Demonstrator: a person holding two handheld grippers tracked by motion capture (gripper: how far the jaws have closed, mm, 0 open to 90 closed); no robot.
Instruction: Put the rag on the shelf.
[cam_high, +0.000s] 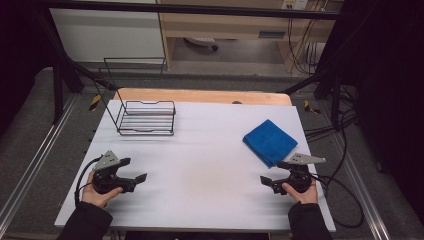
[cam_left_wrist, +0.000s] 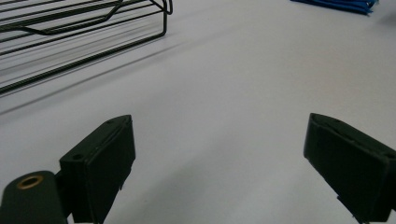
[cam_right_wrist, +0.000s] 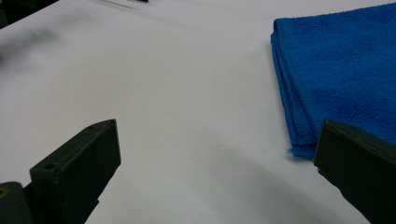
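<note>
So both grippers sit wide apart, holding nothing.
Right gripper (cam_high: 272, 172) view shows the blue cloth's (cam_right_wrist: 341, 70) folded layers up close; left gripper (cam_high: 134, 170) view catches the wire rack (cam_left_wrist: 84, 32), probably empty.

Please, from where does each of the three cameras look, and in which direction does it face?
High view: above the person's side, facing forward and down on the white table; both hands with the left tongs and right tongs.
Left gripper view: on the left tongs, facing the wire basket; open jaws.
Right gripper view: on the right tongs, facing the blue towel; open jaws.
Shared: both gripper views show the towel.
</note>
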